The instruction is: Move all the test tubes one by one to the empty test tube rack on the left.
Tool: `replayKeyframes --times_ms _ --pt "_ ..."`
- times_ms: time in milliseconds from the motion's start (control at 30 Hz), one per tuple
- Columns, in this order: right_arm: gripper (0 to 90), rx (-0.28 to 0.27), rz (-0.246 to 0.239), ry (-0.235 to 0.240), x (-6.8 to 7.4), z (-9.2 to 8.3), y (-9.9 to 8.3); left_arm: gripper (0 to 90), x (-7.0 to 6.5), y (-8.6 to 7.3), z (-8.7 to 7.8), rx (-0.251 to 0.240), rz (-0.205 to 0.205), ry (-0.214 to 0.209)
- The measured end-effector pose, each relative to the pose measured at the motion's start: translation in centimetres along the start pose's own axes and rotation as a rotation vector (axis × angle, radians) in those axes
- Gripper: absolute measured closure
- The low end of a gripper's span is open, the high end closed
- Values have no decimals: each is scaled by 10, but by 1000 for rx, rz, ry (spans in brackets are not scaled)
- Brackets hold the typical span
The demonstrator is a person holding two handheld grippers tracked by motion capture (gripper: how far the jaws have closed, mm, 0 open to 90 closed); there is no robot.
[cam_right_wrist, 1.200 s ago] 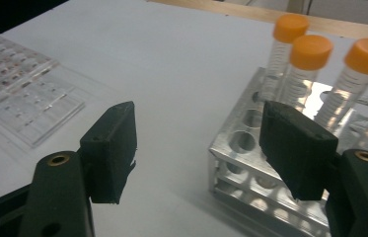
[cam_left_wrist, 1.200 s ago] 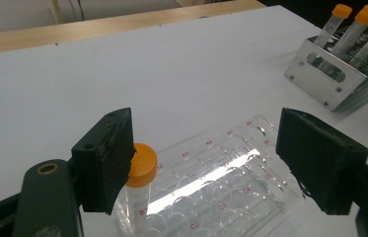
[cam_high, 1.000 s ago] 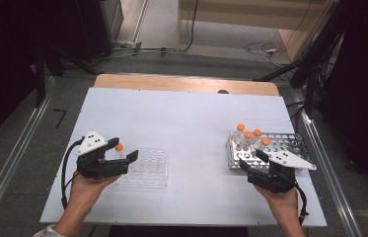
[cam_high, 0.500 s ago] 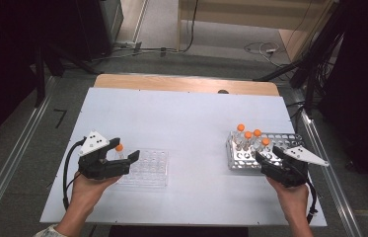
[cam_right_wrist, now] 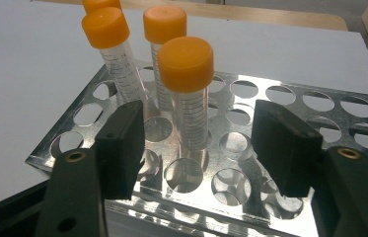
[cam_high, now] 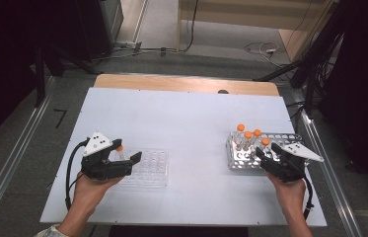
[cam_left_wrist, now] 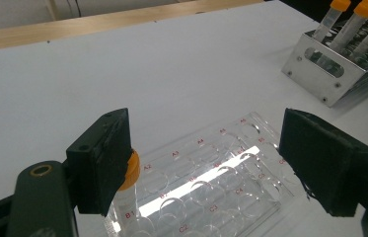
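In the right gripper view the right tongs [cam_right_wrist: 199,148] stand with the nearest orange-capped tube [cam_right_wrist: 187,94] between their jaws; the pads do not press on it, though the jaws have just been closing. That tube stands upright in the metal rack [cam_right_wrist: 290,98], and three more capped tubes [cam_right_wrist: 110,47] rise behind it. The left gripper view shows red well labels on the clear well plate [cam_left_wrist: 206,187] and a small orange-capped tube [cam_left_wrist: 128,185] standing at its near corner, just beside one jaw; the left tongs [cam_left_wrist: 211,168] gape wide and grip nothing. From the high view, both forearms come in from the near edge of the desk [cam_high: 181,113], the left hand [cam_high: 90,190] holding its tongs level over the plate's left end, the right hand [cam_high: 290,190] aiming its tongs forward into the rack. Bare desk lies between plate and rack and beyond both to the far wooden edge [cam_high: 186,84].
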State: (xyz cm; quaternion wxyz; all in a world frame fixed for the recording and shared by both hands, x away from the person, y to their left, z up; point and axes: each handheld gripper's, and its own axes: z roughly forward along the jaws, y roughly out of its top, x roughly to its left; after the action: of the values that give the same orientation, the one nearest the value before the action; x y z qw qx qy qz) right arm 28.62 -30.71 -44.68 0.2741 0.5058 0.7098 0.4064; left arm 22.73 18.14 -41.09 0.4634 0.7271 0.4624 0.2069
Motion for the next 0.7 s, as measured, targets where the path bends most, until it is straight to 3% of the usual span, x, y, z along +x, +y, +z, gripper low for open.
replayKeyframes --times_ms 433,700 --pt "647 5 -24 -19 4 10 0 213 -1 0 0 -3 2 2" --pt "713 2 -35 -26 4 12 -1 213 -2 0 1 -1 1 0"
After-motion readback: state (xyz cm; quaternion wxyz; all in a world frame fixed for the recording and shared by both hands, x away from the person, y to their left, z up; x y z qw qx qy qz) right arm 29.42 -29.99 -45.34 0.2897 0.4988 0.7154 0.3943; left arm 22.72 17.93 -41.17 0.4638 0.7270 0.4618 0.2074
